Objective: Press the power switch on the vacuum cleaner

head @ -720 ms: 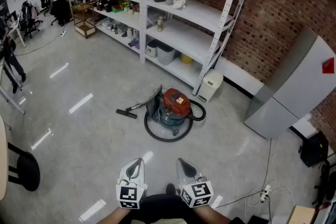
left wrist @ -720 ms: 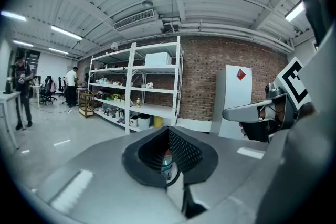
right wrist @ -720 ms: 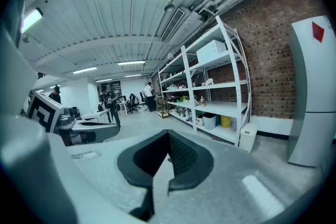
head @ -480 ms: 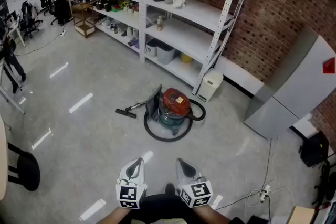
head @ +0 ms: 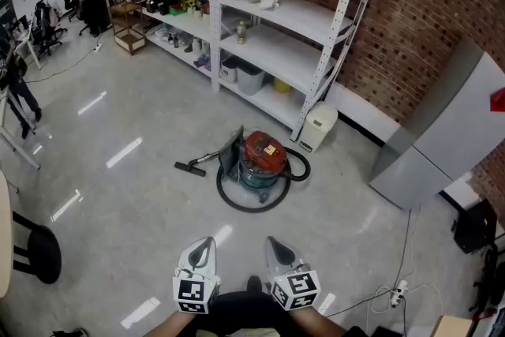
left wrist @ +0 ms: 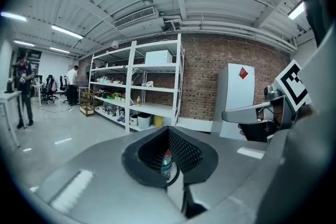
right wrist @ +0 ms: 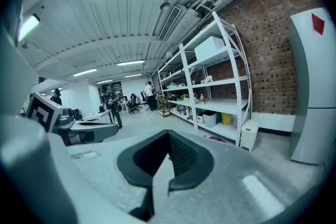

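The left gripper (head: 205, 247) and the right gripper (head: 274, 246) look alike: pale grey shells, broad at the back and narrow at the tip. Behind each one sits a cube (head: 193, 294) with black-and-white square markers. The pads (left wrist: 184, 150) inside are black, with a fine mesh pattern. The person wears dark clothing (head: 237, 313), and a dark shoe tip (head: 254, 283) shows.
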`<action>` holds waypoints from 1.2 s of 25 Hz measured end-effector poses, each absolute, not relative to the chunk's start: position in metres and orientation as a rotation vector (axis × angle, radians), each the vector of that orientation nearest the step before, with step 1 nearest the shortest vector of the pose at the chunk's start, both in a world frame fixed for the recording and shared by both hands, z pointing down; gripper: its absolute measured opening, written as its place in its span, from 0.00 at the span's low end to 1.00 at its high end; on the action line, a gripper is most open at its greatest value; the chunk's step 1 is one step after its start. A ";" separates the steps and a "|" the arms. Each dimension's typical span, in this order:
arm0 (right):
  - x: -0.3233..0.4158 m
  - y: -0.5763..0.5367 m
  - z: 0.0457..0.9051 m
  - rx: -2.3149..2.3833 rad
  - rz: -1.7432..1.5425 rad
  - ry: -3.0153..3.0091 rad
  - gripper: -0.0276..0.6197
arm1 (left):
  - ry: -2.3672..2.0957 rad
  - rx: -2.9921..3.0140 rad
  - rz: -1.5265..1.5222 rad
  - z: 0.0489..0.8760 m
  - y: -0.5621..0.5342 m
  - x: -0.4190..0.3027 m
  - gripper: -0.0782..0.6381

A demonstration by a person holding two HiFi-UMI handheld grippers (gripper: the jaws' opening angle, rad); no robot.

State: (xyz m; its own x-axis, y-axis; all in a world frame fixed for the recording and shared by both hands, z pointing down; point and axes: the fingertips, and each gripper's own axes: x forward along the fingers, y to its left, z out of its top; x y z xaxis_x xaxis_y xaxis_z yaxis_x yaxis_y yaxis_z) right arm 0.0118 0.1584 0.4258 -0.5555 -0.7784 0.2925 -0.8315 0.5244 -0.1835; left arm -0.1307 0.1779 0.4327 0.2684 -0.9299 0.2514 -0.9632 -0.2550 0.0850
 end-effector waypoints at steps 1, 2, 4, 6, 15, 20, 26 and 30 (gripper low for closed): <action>0.013 0.157 0.427 1.373 0.464 -2.590 0.03 | -1.764 2.315 0.221 0.432 0.177 -0.129 0.13; 0.015 0.156 0.428 1.367 0.472 -2.594 0.03 | -1.765 2.314 0.222 0.432 0.176 -0.126 0.13; 0.020 0.155 0.429 1.360 0.478 -2.604 0.03 | -1.768 2.314 0.227 0.433 0.174 -0.121 0.13; 0.028 0.153 0.429 1.361 0.477 -2.613 0.03 | -1.768 2.319 0.234 0.433 0.171 -0.113 0.13; 0.085 0.140 0.435 1.402 0.478 -2.601 0.03 | -1.743 2.354 0.254 0.430 0.153 -0.060 0.13; 0.109 0.135 0.438 1.441 0.474 -2.589 0.03 | -1.728 2.378 0.275 0.431 0.144 -0.041 0.13; 0.118 0.122 0.441 1.440 0.485 -2.572 0.03 | -1.709 2.390 0.286 0.431 0.129 -0.030 0.13; 0.121 0.104 0.446 1.448 0.494 -2.549 0.03 | -1.678 2.384 0.279 0.435 0.107 -0.025 0.13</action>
State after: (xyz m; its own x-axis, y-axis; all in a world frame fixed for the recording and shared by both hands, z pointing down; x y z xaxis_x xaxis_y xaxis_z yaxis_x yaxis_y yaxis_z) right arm 0.1210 0.1043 0.4461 -0.5146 -0.8014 0.3049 -0.8573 0.4741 -0.2007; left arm -0.0247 0.1071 0.4345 0.3328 -0.9023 0.2741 -0.9424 -0.3282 0.0640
